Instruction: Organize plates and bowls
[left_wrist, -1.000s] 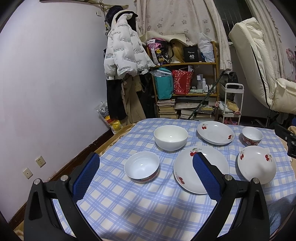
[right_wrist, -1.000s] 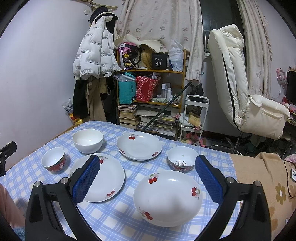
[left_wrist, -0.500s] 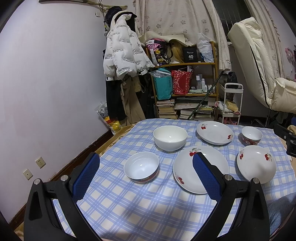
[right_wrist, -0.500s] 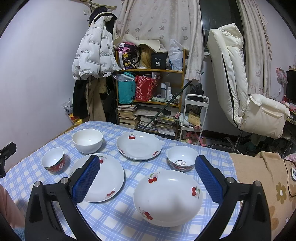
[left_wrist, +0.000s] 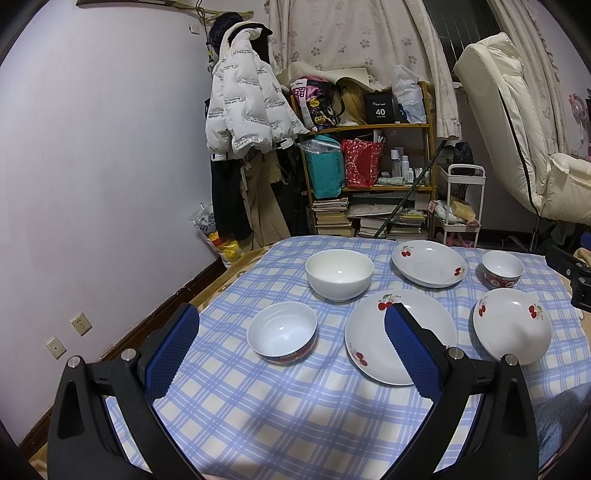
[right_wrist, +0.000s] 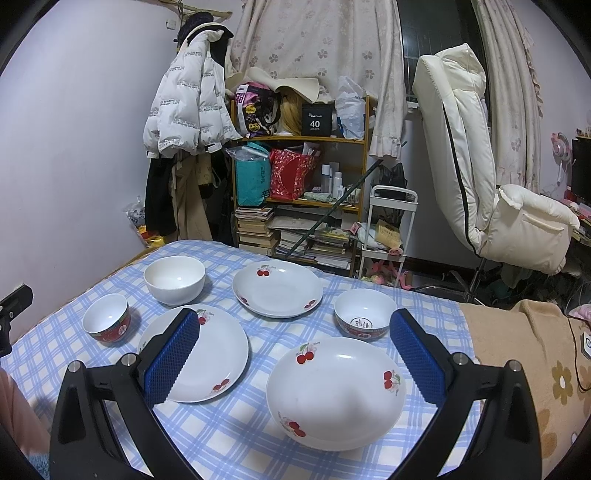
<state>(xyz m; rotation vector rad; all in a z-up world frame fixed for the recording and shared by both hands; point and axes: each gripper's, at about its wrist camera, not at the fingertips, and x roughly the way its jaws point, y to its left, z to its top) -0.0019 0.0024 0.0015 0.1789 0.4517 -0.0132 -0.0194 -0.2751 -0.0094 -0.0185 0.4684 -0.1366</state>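
Note:
On the blue checked tablecloth (left_wrist: 258, 413) lie three cherry-patterned plates: a flat plate (left_wrist: 373, 332) (right_wrist: 218, 354), a deep near plate (right_wrist: 334, 391) (left_wrist: 511, 330) and a far deep plate (right_wrist: 277, 288) (left_wrist: 428, 263). A plain white bowl (left_wrist: 339, 273) (right_wrist: 174, 278) stands at the back. Two small red-sided bowls stand apart: one at the left (left_wrist: 282, 332) (right_wrist: 107, 322), one at the right (right_wrist: 365, 313) (left_wrist: 501, 268). My left gripper (left_wrist: 291, 349) hovers open just short of the left small bowl. Above the near deep plate my right gripper (right_wrist: 293, 354) is open and empty.
Past the table's far edge stand a cluttered wooden shelf (right_wrist: 295, 192), a coat rack with a white puffer jacket (left_wrist: 243, 107), a white trolley (right_wrist: 388, 236) and a cream recliner chair (right_wrist: 480, 177). A beige flowered blanket (right_wrist: 524, 362) covers the table's right side.
Both views have shifted only slightly; the left gripper has drifted a little, and the dishes stay where they were. Both grippers remain open.

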